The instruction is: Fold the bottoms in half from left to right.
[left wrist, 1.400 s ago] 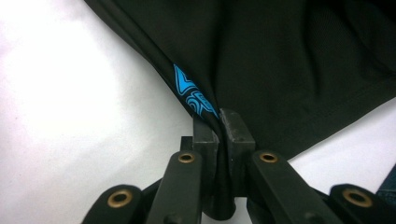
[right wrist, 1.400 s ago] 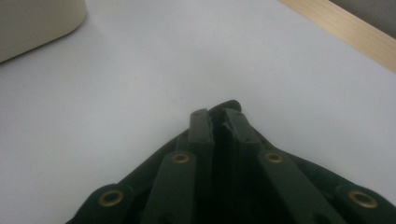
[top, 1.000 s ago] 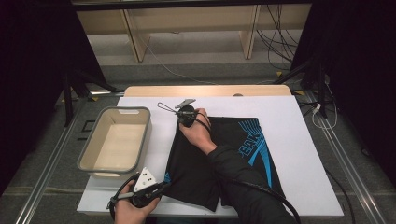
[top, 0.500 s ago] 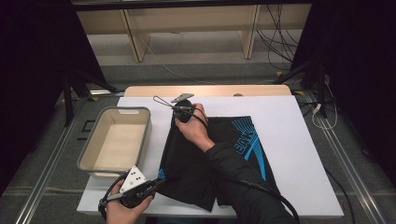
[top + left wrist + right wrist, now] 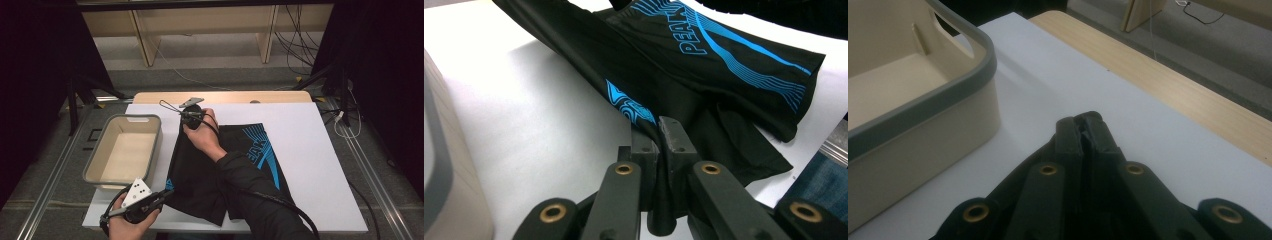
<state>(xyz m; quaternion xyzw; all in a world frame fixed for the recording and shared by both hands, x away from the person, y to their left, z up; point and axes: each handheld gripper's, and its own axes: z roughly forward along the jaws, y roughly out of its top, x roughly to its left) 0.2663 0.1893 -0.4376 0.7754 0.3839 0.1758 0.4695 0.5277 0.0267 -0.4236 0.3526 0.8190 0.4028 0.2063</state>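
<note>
Black shorts (image 5: 192,167) with blue print lie on the white table top (image 5: 310,150). My left gripper (image 5: 164,194) is at the near left, shut on the shorts' near left corner. In the left gripper view its jaws (image 5: 659,132) pinch the black cloth beside a blue logo, and the shorts (image 5: 704,65) stretch away from them. My right gripper (image 5: 182,116) is at the far left corner of the shorts, shut on the cloth there. In the right gripper view its tips (image 5: 1084,122) press together with dark cloth bunched under them. The left edge of the shorts is raised off the table between the two grippers.
A beige bin (image 5: 122,150) with a grey rim stands empty left of the shorts, close to both grippers; its wall (image 5: 923,105) fills the left of the right gripper view. A wooden strip (image 5: 220,96) runs along the table's far edge. Cables lie on the floor beyond.
Both hands have risen a little and drifted left, lifting the left edge of the shorts off the table. Both grips stay shut.
</note>
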